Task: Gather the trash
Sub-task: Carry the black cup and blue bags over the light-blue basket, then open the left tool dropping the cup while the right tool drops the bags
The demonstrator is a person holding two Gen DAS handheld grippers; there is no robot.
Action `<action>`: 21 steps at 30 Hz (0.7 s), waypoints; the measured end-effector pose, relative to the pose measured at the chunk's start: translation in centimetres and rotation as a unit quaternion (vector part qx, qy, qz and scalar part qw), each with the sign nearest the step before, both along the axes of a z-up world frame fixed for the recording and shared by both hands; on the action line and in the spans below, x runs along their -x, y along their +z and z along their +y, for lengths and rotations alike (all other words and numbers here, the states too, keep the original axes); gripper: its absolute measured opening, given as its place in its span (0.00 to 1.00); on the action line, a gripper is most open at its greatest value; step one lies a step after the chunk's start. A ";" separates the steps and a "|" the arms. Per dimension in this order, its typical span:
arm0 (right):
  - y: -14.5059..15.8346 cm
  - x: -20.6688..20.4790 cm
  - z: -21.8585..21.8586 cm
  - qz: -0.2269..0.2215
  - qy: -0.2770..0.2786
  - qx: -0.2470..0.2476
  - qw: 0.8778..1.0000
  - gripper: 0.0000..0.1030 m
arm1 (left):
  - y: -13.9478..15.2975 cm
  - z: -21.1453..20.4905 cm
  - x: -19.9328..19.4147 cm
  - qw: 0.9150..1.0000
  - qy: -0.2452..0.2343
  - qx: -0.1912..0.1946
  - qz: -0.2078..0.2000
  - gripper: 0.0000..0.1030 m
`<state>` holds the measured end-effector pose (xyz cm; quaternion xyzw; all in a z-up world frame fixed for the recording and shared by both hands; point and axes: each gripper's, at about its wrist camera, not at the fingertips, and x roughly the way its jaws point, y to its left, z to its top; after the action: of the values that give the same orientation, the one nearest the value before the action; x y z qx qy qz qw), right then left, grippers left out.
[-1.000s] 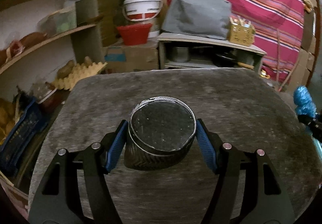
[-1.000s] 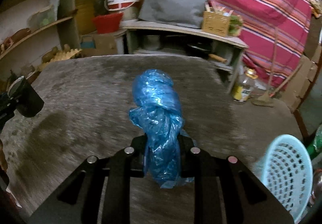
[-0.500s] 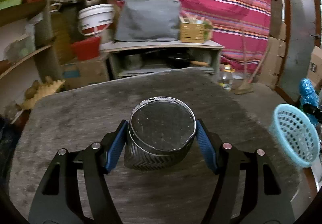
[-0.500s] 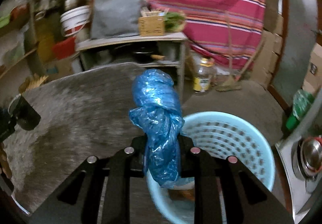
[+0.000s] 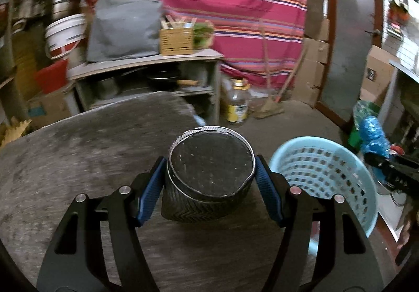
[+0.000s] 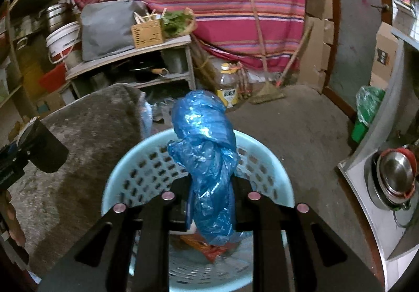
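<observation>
Right gripper (image 6: 209, 203), jaws clamping the knotted blue plastic bag (image 6: 207, 150), is hovering over the pale blue perforated basket (image 6: 264, 158) for a drop, while left gripper (image 5: 210, 187), jaws pinching the dark round foil-rimmed tub (image 5: 209, 174), is waiting over the grey tabletop (image 5: 78, 155).

Left gripper (image 5: 210, 179): black slotted arms, silver round screw heads, blue ribbed finger pads (image 5: 150, 192). Right gripper (image 6: 209, 184): matching black arms with silver screw heads.

A round black container (image 5: 210, 165), dark-lidded with a thin silvery rim and a chevron-ribbed wall, sits tilted between blue pads above the grey tabletop. A crumpled, knotted blue plastic bag (image 6: 207, 150) stands upright, pinched at its lower part, directly over the pale blue perforated basket (image 6: 267, 158). The basket stands just off the table's edge, with orange-red wrappers (image 6: 207, 247) at its bottom.
</observation>
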<state>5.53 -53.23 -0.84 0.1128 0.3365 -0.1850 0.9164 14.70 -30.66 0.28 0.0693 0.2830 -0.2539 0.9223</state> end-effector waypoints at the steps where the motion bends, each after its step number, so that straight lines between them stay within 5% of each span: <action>1: -0.2 0.4 -0.6 0.001 -0.003 -0.002 1.000 0.20 | 0.0 -0.8 0.2 1.000 -0.006 -0.001 0.000 0.64; 12: -1.1 1.2 -2.6 0.001 -0.016 -0.028 0.999 0.20 | -1.2 -10.4 2.4 0.997 -0.076 -0.013 0.010 0.67; 15: -1.2 1.0 -2.4 0.003 -0.013 -0.027 1.000 0.20 | -1.1 -10.6 2.7 0.997 -0.076 -0.015 0.008 0.83; 21: -1.6 0.4 -2.2 0.010 -0.004 -0.030 0.999 0.20 | 0.4 -7.4 2.3 0.999 -0.054 -0.001 -0.003 0.89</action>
<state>5.13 -55.39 -2.45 0.1404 0.3504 -0.1798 0.9084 12.42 -38.06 0.63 0.0861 0.2760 -0.3033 0.9080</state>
